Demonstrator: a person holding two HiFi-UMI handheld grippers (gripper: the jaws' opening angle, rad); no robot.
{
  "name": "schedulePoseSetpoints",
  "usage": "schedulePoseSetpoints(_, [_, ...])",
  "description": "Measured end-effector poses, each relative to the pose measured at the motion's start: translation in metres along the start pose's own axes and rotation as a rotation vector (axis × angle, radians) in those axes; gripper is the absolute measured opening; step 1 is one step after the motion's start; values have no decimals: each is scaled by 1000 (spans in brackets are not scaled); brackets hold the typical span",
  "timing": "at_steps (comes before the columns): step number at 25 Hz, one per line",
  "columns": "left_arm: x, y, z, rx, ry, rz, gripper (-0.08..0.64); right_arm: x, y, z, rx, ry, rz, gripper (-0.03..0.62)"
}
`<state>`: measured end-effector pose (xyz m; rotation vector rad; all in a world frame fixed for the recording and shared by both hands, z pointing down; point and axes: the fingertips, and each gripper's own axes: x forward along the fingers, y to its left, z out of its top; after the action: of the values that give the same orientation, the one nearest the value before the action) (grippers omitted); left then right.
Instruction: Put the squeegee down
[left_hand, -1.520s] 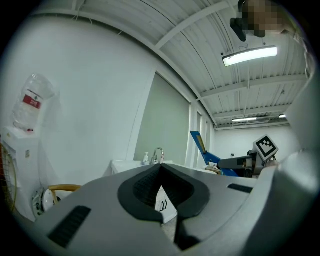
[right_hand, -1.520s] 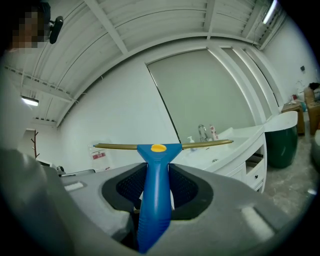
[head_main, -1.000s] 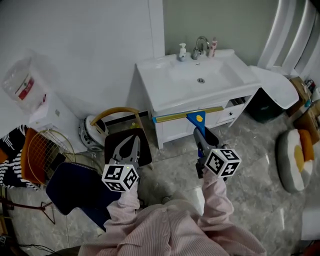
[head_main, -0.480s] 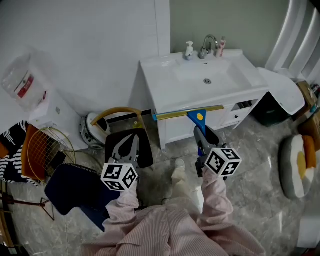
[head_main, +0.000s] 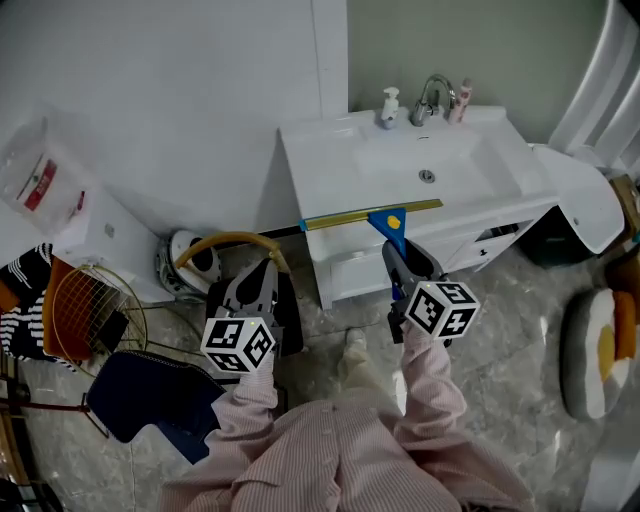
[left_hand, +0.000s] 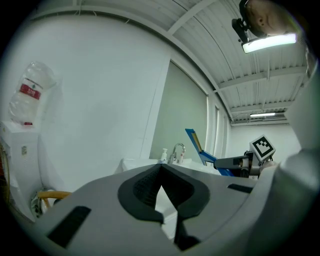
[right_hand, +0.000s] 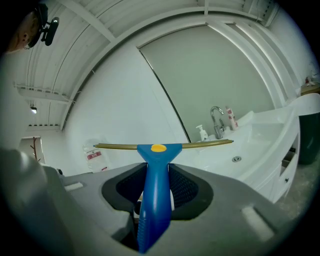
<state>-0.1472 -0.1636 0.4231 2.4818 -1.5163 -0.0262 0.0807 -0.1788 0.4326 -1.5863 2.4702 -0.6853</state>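
Note:
The squeegee (head_main: 372, 214) has a blue handle and a long olive-yellow blade. My right gripper (head_main: 405, 264) is shut on that handle and holds it about level, so the blade lies across the front edge of the white sink vanity (head_main: 328, 178). In the right gripper view the handle (right_hand: 155, 172) runs up between the two pads, with the blade crosswise above them. My left gripper (head_main: 257, 287) hangs to the left of the vanity, its jaws together on nothing. The left gripper view shows its tips (left_hand: 161, 169) meeting and the squeegee (left_hand: 196, 144) off to the right.
A faucet (head_main: 432, 94), a soap pump (head_main: 388, 106) and a pink bottle (head_main: 460, 100) stand at the back of the basin. A yellow-hooped white object (head_main: 205, 256), a wire basket (head_main: 92, 305) and a dark blue cloth (head_main: 150, 395) crowd the floor at left. A round cushion (head_main: 596, 335) lies at right.
Both grippers have moved forward toward the vanity. The squeegee blade, earlier short of the cabinet front, now lies over its front edge. The grip on the handle is unchanged.

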Motion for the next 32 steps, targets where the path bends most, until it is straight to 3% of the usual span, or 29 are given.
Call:
schedulePoseSetpoints(13, [124, 33, 5, -58, 33, 96, 2, 131, -61, 41, -23, 121, 90, 137])
schedulePoseSetpoints(23, [183, 63, -13, -110, 69, 179, 2, 210, -95, 27, -31, 239, 144, 137])
schedulePoseSetpoints(32, [213, 86, -40, -166, 141, 228, 2, 257, -112, -2, -50, 347, 137, 137])
